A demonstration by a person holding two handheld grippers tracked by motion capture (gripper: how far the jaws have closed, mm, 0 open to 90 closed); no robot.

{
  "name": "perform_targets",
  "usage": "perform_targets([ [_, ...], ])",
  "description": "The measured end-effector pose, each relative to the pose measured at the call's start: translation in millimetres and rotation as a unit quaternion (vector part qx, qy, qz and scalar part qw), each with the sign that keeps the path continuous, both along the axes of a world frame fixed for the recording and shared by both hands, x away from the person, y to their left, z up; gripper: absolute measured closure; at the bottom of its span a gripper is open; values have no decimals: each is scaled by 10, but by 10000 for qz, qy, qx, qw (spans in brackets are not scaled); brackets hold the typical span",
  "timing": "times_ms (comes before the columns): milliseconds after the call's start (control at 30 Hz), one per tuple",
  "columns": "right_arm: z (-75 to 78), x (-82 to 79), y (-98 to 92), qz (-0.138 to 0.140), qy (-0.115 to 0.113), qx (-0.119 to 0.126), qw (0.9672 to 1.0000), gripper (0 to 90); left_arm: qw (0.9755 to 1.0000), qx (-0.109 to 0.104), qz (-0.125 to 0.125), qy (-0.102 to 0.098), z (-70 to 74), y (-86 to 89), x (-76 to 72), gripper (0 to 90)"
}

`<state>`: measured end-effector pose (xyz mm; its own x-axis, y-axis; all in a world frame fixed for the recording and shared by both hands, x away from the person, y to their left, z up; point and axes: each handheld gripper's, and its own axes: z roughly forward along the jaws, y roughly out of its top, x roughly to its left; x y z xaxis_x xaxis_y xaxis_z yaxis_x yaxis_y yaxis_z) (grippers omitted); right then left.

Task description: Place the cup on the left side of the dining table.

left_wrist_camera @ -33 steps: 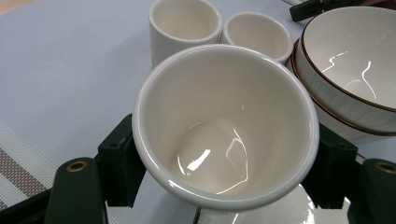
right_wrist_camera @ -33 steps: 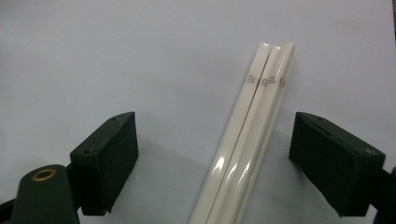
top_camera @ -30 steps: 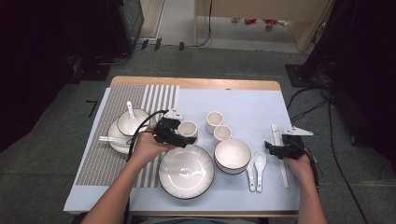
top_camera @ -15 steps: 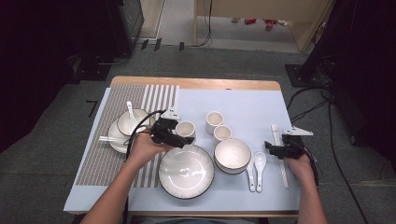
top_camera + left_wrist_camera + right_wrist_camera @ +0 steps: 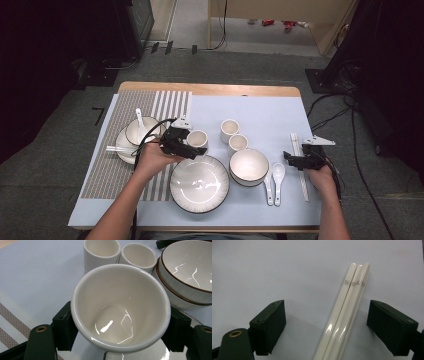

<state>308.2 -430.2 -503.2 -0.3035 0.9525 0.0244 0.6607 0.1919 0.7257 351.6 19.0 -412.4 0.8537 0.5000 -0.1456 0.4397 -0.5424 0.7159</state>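
Observation:
A cream cup (image 5: 120, 307) sits between the black jaws of my left gripper (image 5: 120, 325), which is shut on it, a pad pressed to each side. In the high view that cup (image 5: 197, 139) is at the far rim of a large white plate (image 5: 199, 184), and my left gripper (image 5: 192, 146) comes to it from the left. My right gripper (image 5: 325, 325) stands open over a pair of white chopsticks (image 5: 347, 312), which lie between the jaws and touch neither. From above, the right gripper (image 5: 291, 159) is at the table's right, beside the chopsticks (image 5: 304, 187).
Two more cream cups (image 5: 229, 131) (image 5: 238, 143) and a dark-rimmed bowl (image 5: 248, 166) stand mid-table. Two white spoons (image 5: 274, 181) lie right of the bowl. A bowl with a spoon (image 5: 137, 131) rests on a saucer on the striped mat (image 5: 105, 170). A pale blue mat (image 5: 260, 112) covers the table.

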Motion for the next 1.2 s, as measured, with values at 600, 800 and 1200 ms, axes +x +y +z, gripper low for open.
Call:
perform_targets([
  [600, 0, 0, 0, -1, -1, -2, 10000, 153, 9999, 103, 66, 38, 3, 27, -26, 277],
  [800, 0, -1, 0, -1, -1, -3, 10000, 153, 9999, 115, 73, 70, -21, 45, -47, 277],
  [1200, 0, 0, 1, -4, 2, 0, 10000, 153, 9999, 120, 102, 70, -8, 82, -71, 278],
])
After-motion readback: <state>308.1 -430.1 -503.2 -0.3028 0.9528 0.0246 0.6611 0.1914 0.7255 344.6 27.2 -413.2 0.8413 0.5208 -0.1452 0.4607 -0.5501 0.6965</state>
